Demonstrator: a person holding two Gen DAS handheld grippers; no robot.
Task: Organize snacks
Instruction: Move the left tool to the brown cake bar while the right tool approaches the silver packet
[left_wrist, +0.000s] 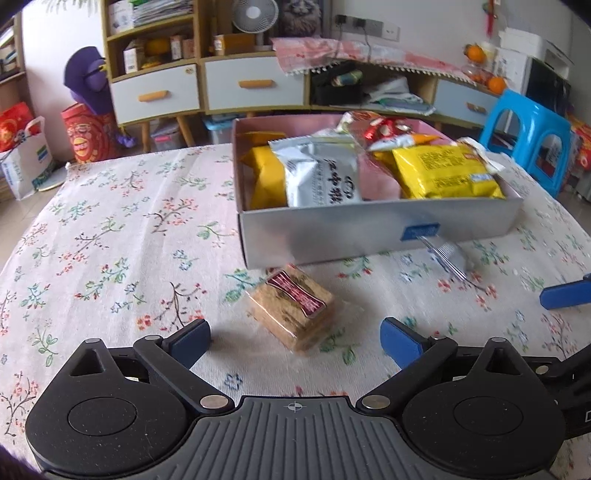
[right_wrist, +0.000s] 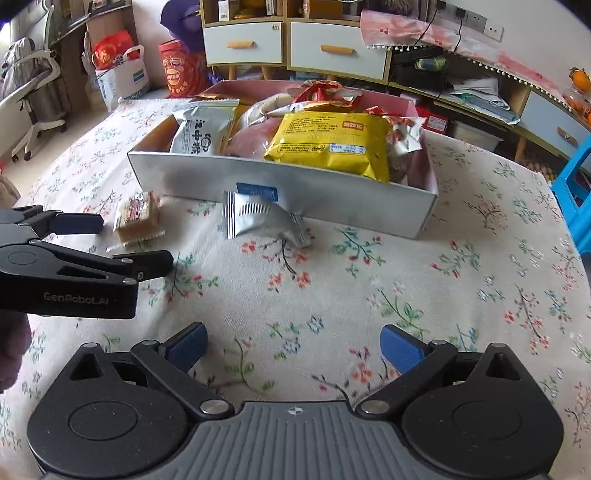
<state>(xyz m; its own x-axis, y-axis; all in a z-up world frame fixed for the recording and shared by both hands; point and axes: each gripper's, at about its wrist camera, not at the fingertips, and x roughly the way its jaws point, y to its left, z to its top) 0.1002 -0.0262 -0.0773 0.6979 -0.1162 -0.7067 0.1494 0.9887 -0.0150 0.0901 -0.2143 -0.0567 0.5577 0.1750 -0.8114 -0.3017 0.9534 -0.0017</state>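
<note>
Left gripper (left_wrist: 295, 341) jaws apart, low over tablecloth (left_wrist: 110, 236), cracker pack (left_wrist: 293, 308) lying between fingertips (not gripped). Right gripper (right_wrist: 293, 349) jaws apart, nothing between them. Silver packet (right_wrist: 258, 218) on cloth ahead, touching box (right_wrist: 332, 199) front wall. Box holds yellow bag (right_wrist: 332, 142), grey pouch (right_wrist: 201, 133), other wrappers.
</note>
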